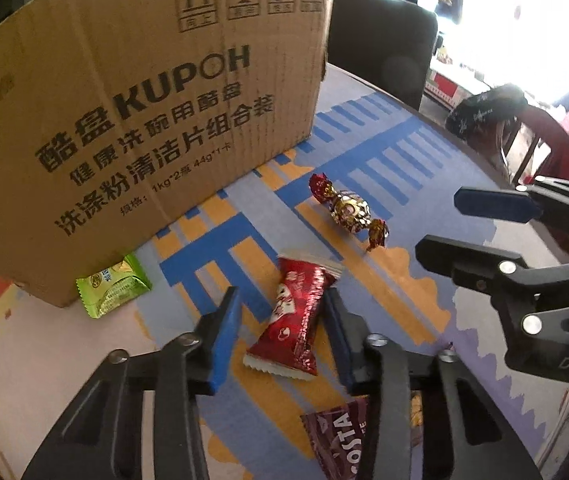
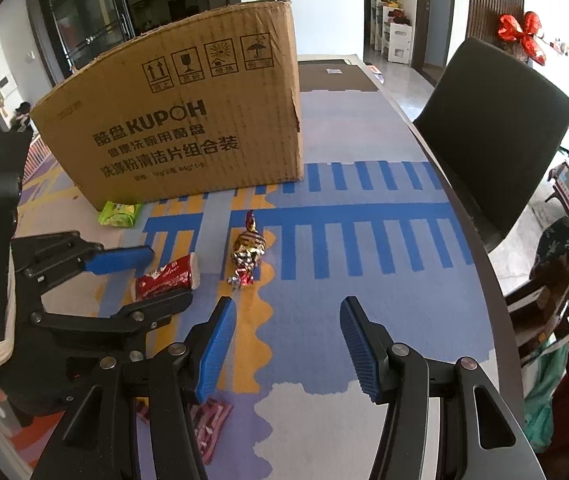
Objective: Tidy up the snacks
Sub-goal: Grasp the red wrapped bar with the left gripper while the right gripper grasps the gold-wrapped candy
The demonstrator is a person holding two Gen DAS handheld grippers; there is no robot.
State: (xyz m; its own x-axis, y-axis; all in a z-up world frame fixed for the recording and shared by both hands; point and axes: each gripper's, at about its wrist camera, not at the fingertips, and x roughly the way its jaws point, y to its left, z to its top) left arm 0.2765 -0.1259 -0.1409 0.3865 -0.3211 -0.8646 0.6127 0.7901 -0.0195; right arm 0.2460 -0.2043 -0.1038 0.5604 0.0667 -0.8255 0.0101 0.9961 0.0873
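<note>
A red snack packet (image 1: 292, 320) lies on the patterned table mat, between the open fingers of my left gripper (image 1: 282, 322); the blue pads stand apart from it. It also shows in the right wrist view (image 2: 166, 276). A gold and red foil candy (image 1: 348, 208) lies beyond it, also in the right wrist view (image 2: 248, 250). A green packet (image 1: 114, 286) sits at the corner of the cardboard box (image 1: 144, 128). A brown Costa packet (image 1: 340, 436) lies under my left gripper. My right gripper (image 2: 288, 344) is open and empty over the mat, and shows in the left wrist view (image 1: 440, 226).
The tall cardboard box (image 2: 188, 128) stands at the back left of the table. A black chair (image 2: 496, 136) stands at the right table edge (image 2: 484, 264). A pink striped packet (image 2: 212, 424) lies under my right gripper.
</note>
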